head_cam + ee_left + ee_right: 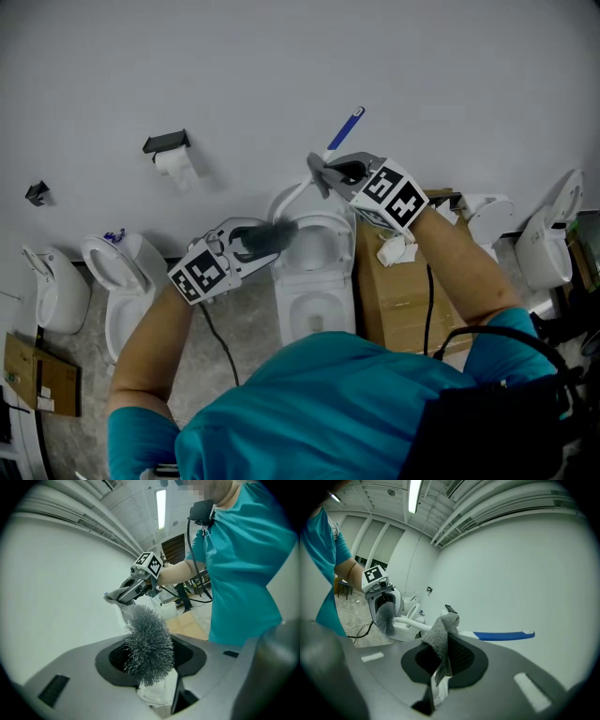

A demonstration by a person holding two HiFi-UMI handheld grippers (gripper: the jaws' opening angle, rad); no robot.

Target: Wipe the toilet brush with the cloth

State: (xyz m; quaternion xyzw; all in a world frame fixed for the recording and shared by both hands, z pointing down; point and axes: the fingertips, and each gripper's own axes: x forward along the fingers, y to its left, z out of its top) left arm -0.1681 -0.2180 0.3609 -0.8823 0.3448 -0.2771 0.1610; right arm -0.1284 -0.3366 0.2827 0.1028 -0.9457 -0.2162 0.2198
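Observation:
The toilet brush has a grey bristle head (pixel 274 238), a curved white shaft and a blue handle end (pixel 352 120). My left gripper (pixel 255 244) is shut on the bristle head (pixel 148 643), which fills the space between its jaws. My right gripper (pixel 323 174) is higher up and to the right, shut on a grey cloth (pixel 317 172). In the right gripper view the cloth (pixel 442 636) sticks up from the jaws and lies against the white shaft (pixel 415 626), with the blue handle end (pixel 504 635) beyond it. The left gripper view shows the right gripper (pixel 135 588) with the cloth (pixel 112 598) on the shaft.
A white toilet (pixel 317 298) stands right below both grippers. More toilets stand at the left (pixel 114 272) and right (pixel 547 236). A cardboard box (pixel 405 298) with crumpled white paper (pixel 397 249) sits beside the middle toilet. A paper-roll holder (pixel 169 150) hangs on the wall.

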